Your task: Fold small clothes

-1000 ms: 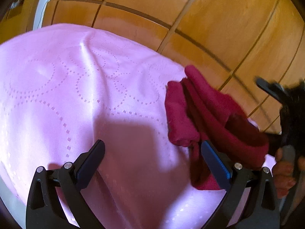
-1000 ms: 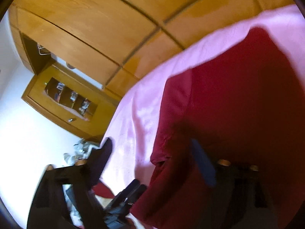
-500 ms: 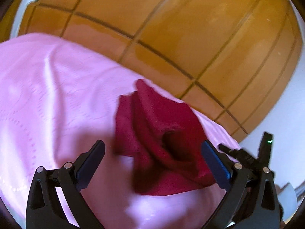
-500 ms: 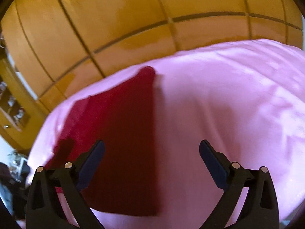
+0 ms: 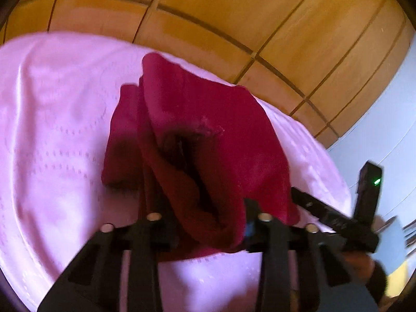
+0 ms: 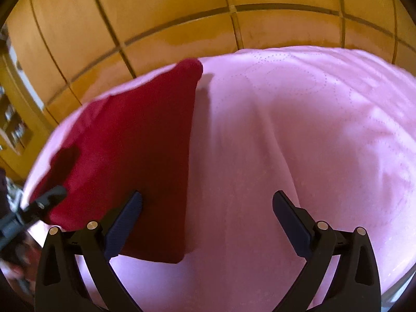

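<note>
Left gripper (image 5: 208, 223) clamped on the near bunched edge of a dark red, soft knitted garment (image 5: 205, 130), fingers drawn narrow with cloth filling the gap. Lying on a pale pink satin bedspread with a dotted circle pattern (image 5: 57, 135), in front of glossy honey-brown wooden cupboard panels (image 5: 234, 13).

Seen only from the left wrist: rumpled layers of the garment, a dark open fold in its middle, a separate flap hanging at its left, and a black device with a green light (image 5: 369, 189) at the right edge beside a pale wall (image 5: 390, 109).

Seen only from the right wrist: same dark red garment (image 6: 135, 140) as a smooth, flat slab with a straight right edge, plus the broad bare spread of pink bedspread (image 6: 299, 143) to its right. Right gripper (image 6: 208, 215) spread wide, holding nothing, left finger (image 6: 124, 221) over the garment's near corner; contact not discernible.

Long axis running from the near edge of the bed away toward the cupboards (image 6: 182, 13), far corner pointing at the panels.
</note>
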### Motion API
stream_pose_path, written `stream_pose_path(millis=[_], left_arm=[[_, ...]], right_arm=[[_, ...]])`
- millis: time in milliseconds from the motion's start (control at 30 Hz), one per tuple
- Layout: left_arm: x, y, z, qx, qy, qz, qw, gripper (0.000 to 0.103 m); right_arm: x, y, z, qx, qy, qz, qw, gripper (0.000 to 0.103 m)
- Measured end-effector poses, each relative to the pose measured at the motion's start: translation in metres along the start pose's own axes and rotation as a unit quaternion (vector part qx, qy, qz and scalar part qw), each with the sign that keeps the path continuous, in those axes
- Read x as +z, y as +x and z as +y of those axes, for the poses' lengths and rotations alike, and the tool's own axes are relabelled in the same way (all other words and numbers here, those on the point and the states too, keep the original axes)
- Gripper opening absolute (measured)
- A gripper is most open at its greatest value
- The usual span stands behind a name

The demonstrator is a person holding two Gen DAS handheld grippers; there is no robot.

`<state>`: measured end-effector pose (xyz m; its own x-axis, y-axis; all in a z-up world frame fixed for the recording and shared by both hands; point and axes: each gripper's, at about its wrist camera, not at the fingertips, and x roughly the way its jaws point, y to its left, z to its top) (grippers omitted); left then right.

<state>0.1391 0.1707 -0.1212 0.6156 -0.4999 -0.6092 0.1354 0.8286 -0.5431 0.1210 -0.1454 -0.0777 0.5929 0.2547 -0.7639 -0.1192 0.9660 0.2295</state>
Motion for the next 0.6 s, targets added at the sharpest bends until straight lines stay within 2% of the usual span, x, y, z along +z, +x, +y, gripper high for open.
stream_pose_path(millis=[33,167,233,333,433,567,600], left_arm=[[-0.001,-0.004,0.002,-0.010,-0.008,0.002,0.9999,0.018],[-0.007,-0.024,0.012,-0.058,-0.043,0.006,0.9974,0.016],[-0.013,-0.023,0.019,-0.057,-0.055,0.012,0.9968,0.016],[-0.029,-0.004,0.040,-0.035,-0.088,0.034,0.9949,0.016],[-0.039,0.008,0.058,-0.058,-0.116,0.026,0.9912,0.017],[-0.035,0.009,0.053,-0.061,-0.105,0.018,0.9924,0.022],[-0.035,0.008,0.052,-0.068,-0.107,0.018,0.9918,0.027]], right_arm=[[0.000,0.000,0.000,0.001,-0.004,0.000,1.000,0.099],[-0.003,0.000,0.003,0.012,-0.023,0.012,1.000,0.099],[-0.009,0.003,0.008,0.015,-0.040,0.020,0.999,0.099],[-0.016,0.012,0.014,0.008,-0.061,0.032,0.998,0.099],[-0.022,0.018,0.014,0.006,-0.064,0.029,0.997,0.099],[-0.026,0.016,0.012,0.008,-0.064,0.019,0.998,0.099],[-0.026,0.015,0.012,0.009,-0.061,0.018,0.998,0.099]])
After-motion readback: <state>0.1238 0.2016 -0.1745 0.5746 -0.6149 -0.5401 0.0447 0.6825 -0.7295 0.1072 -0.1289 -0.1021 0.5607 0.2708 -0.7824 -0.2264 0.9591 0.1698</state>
